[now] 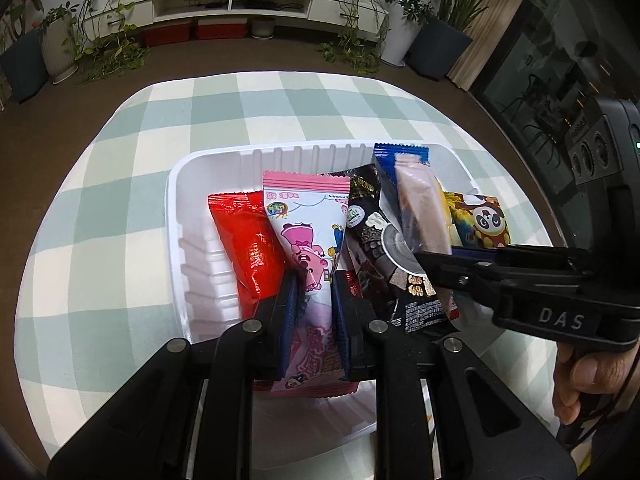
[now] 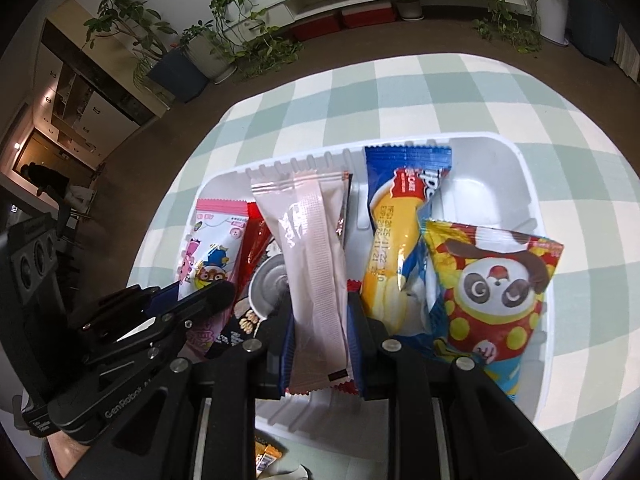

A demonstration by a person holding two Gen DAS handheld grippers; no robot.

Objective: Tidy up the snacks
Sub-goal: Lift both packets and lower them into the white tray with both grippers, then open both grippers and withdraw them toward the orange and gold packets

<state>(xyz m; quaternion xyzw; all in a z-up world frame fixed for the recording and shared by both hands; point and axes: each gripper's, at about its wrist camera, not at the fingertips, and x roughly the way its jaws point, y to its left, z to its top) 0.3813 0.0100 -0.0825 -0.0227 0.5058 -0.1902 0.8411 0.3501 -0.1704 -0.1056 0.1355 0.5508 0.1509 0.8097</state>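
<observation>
A white plastic tray (image 1: 176, 216) on the checked tablecloth holds several snack packets. My left gripper (image 1: 316, 282) is shut on a pink cartoon packet (image 1: 304, 220), which lies lengthwise in the tray beside a red packet (image 1: 244, 248) and a black packet (image 1: 374, 240). My right gripper (image 2: 320, 304) is shut on a pale pink stick packet (image 2: 312, 240) over the tray's middle. To its right lie a blue and yellow packet (image 2: 396, 240) and a panda packet (image 2: 492, 288). Each gripper shows in the other's view: the right gripper (image 1: 424, 260) and the left gripper (image 2: 200, 294).
The tray's right rim (image 2: 524, 168) borders a bare stretch of tray floor. An orange packet (image 2: 266, 456) lies on the cloth in front of the tray. A hand (image 1: 580, 376) grips the right tool. Potted plants and a low white shelf stand beyond the table.
</observation>
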